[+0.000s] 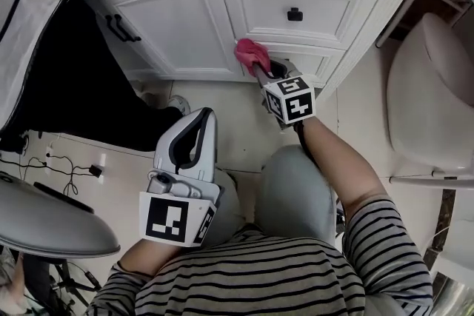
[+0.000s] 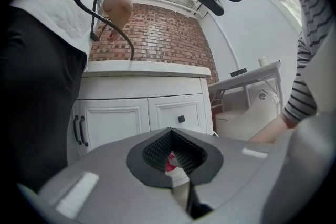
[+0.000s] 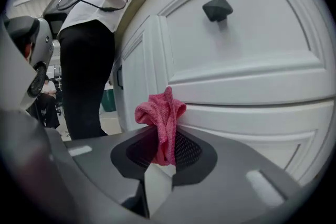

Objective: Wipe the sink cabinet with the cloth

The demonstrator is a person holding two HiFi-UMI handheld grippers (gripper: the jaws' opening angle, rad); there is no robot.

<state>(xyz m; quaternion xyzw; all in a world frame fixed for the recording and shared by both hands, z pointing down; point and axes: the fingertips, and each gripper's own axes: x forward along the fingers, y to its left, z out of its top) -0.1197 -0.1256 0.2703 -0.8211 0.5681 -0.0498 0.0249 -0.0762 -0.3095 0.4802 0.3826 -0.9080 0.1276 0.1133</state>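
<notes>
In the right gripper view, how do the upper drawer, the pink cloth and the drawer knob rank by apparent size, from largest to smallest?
1. drawer
2. cloth, enlarged somewhat because it is nearest the camera
3. knob

No words, numbers or signs could be read anywhere. The cube point(image 1: 290, 100) on the right tool point(image 1: 261, 70) and the cube point(image 1: 172, 218) on the left tool point(image 1: 201, 116) had only black and white squares.

The cloth point(image 3: 160, 110) disappears low down inside the right tool point(image 3: 159, 153).
</notes>
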